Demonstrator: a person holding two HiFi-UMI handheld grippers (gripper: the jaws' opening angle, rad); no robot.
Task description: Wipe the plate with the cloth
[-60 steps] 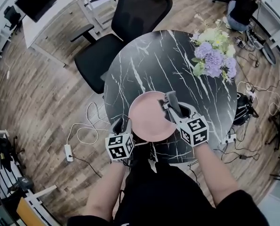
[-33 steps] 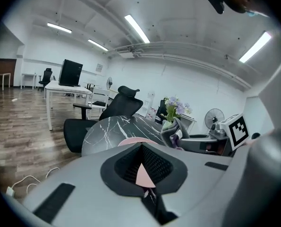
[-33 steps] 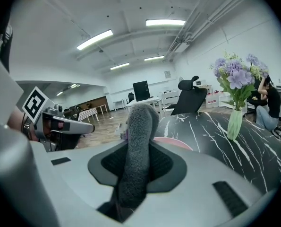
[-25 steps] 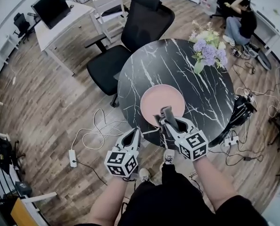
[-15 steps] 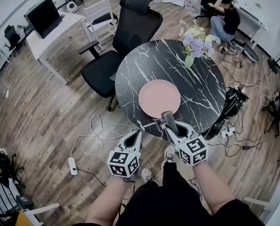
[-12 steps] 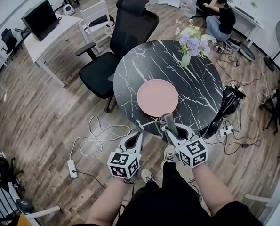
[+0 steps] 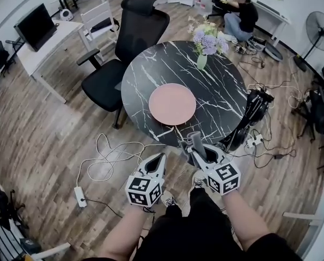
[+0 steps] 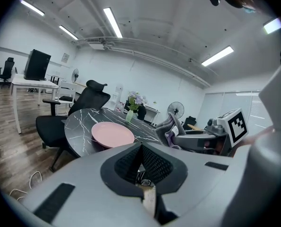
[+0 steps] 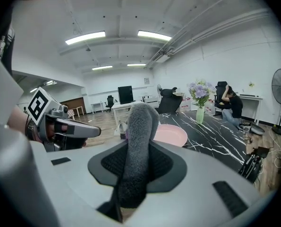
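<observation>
The head view looks steeply down from above the person onto the left gripper [image 7: 160, 157] and right gripper [image 7: 191, 141], with the round worktop [image 7: 151, 69] farther off beyond them. Each gripper view sits close behind its own jaws and faces almost level toward that worktop, the cloth [image 9: 138, 141] looming nearest in the right one. All three share the pink plate [image 7: 172, 104] and flowers [image 7: 206, 37].

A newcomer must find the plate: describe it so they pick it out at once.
Look for the round black marble table beside the black office chair. Only two things stand on it: a vase of purple flowers toward the far edge and, near the middle, the plate. The plate is the flat, pale pink, empty disc.
</observation>
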